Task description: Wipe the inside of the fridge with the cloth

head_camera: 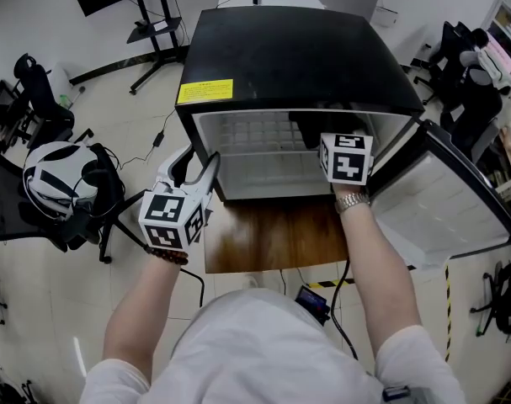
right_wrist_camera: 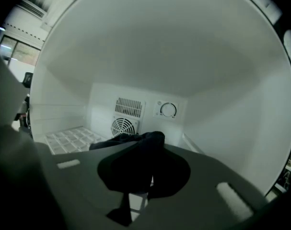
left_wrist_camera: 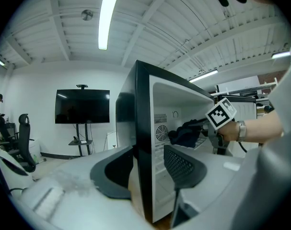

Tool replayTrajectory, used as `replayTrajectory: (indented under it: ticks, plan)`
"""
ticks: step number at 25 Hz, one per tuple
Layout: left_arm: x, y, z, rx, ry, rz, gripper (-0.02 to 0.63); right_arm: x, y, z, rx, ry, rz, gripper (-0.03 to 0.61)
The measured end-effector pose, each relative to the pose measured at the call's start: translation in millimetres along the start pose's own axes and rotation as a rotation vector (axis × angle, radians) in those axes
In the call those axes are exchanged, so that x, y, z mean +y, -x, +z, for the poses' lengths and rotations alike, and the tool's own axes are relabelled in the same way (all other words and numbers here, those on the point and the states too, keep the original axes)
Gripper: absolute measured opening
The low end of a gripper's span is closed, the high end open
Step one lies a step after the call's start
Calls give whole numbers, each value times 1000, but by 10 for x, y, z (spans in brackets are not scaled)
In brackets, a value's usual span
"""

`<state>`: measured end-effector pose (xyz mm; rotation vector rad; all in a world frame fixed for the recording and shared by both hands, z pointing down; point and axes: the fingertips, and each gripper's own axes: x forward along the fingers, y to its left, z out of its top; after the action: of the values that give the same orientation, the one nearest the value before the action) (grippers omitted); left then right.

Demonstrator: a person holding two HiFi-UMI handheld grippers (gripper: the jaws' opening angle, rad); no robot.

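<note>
Right hand-held gripper (right_wrist_camera: 144, 178) is clenched on the dark cloth (right_wrist_camera: 146, 140) and reaches inside the fridge (head_camera: 289, 57); I see the cloth touching no wall. Ahead of this gripper sit the fan grille (right_wrist_camera: 125, 126) and the thermostat dial (right_wrist_camera: 168, 110). The cloth could snag on the grille or turn the dial. A hard push may slide the fridge on the counter (head_camera: 272, 242). Left hand-held gripper (left_wrist_camera: 150, 164) has its jaws apart at the fridge's front left edge; whether they press on it I cannot tell. The cloth is black, soft and bunched in a lump above the jaws, so I think the hard jaw tips may scrape the liner.
</note>
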<state>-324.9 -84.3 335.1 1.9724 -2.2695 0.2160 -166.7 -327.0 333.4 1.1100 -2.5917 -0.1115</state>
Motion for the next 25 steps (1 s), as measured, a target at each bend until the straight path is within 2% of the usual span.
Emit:
replayTrajectory:
  ticks: [5, 13, 19, 22, 25]
  plan:
    - [0, -5, 7, -8, 8, -6, 198, 429, 191, 255, -78, 7, 118, 35]
    - [-8, -4, 7, -19, 21, -17, 198, 1207, 357, 459, -123, 39, 310, 35]
    - [-13, -2, 12, -19, 24, -20, 198, 1744, 465, 576, -140, -17, 455, 35]
    - [-17, 4, 9, -19, 23, -20, 198, 1952, 459, 495, -123, -13, 488, 37]
    - [-21, 11, 7, -19, 21, -21, 198, 2084, 404, 352, -91, 41, 487, 35]
